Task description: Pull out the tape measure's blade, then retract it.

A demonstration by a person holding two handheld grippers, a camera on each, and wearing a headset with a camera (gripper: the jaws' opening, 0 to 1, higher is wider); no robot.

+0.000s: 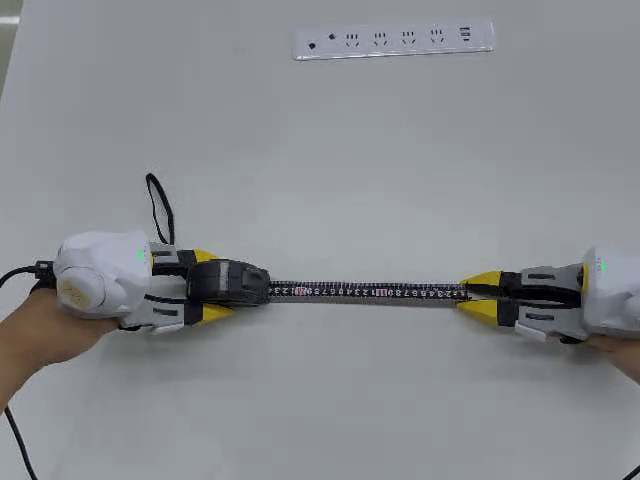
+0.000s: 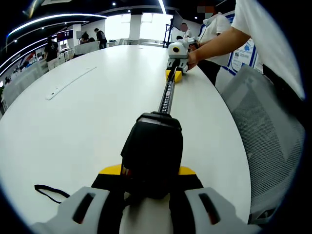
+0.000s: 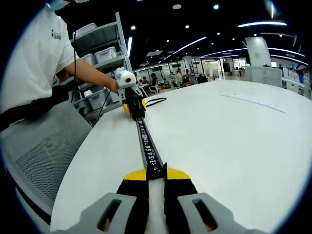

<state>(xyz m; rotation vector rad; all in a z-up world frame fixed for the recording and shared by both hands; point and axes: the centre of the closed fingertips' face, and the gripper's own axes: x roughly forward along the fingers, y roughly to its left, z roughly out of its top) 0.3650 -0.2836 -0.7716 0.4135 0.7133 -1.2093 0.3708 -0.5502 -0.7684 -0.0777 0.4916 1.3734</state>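
Note:
A black tape measure case [image 1: 228, 283] lies on the white table, clamped between the yellow-tipped jaws of my left gripper [image 1: 212, 285]. In the left gripper view the case [image 2: 152, 148] sits right in front of the jaws. Its dark blade [image 1: 365, 292] with white numbers runs flat across the table to my right gripper [image 1: 475, 292], which is shut on the blade's end. In the right gripper view the blade [image 3: 146, 142] stretches away from my right gripper [image 3: 156, 173] to the far case [image 3: 135, 108]. A black wrist strap [image 1: 158, 206] trails behind the case.
A white power strip [image 1: 393, 40] lies at the far side of the table. A grey mesh chair [image 2: 265, 131] stands beside the table edge. People and shelving are in the background of the room [image 3: 161, 78].

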